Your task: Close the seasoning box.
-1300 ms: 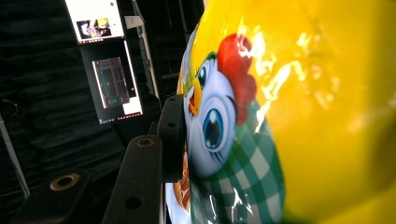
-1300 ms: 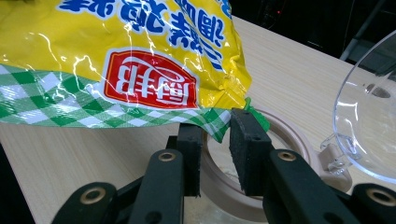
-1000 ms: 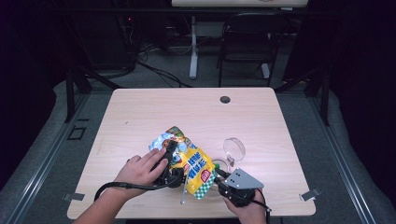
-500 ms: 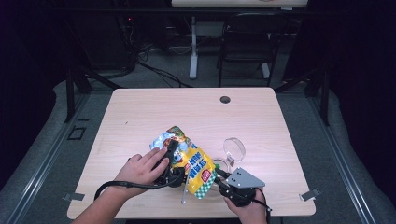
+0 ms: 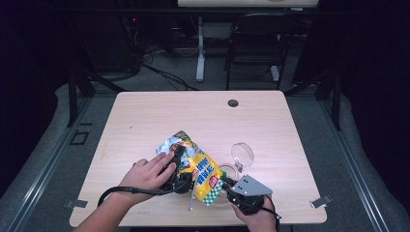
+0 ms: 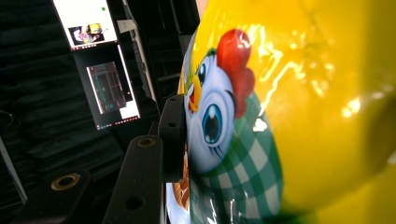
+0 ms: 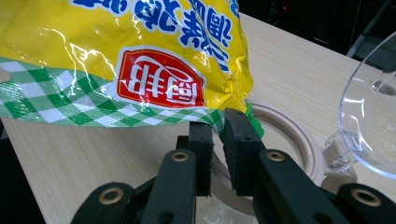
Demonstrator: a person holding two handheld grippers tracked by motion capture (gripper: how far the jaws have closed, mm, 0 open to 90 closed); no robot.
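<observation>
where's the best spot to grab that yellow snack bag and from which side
Take the yellow snack bag by its flat sealed corner near the green check band, coming in level from the person's side: that thin crimped edge fits between narrow pads, while the puffed, glossy middle would likely slip.

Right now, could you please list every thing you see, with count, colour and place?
snack bag: 1, yellow with green checks, front centre of table, held between both grippers.
container: 1, beige rim with clear hinged lid open, right of the bag.
table: 1, light wood.
chair: 1, dark, behind the table.
left gripper: 1, black, jaws around the bag.
right gripper: 1, black, jaws have just been closing on the bag's bottom corner.
</observation>
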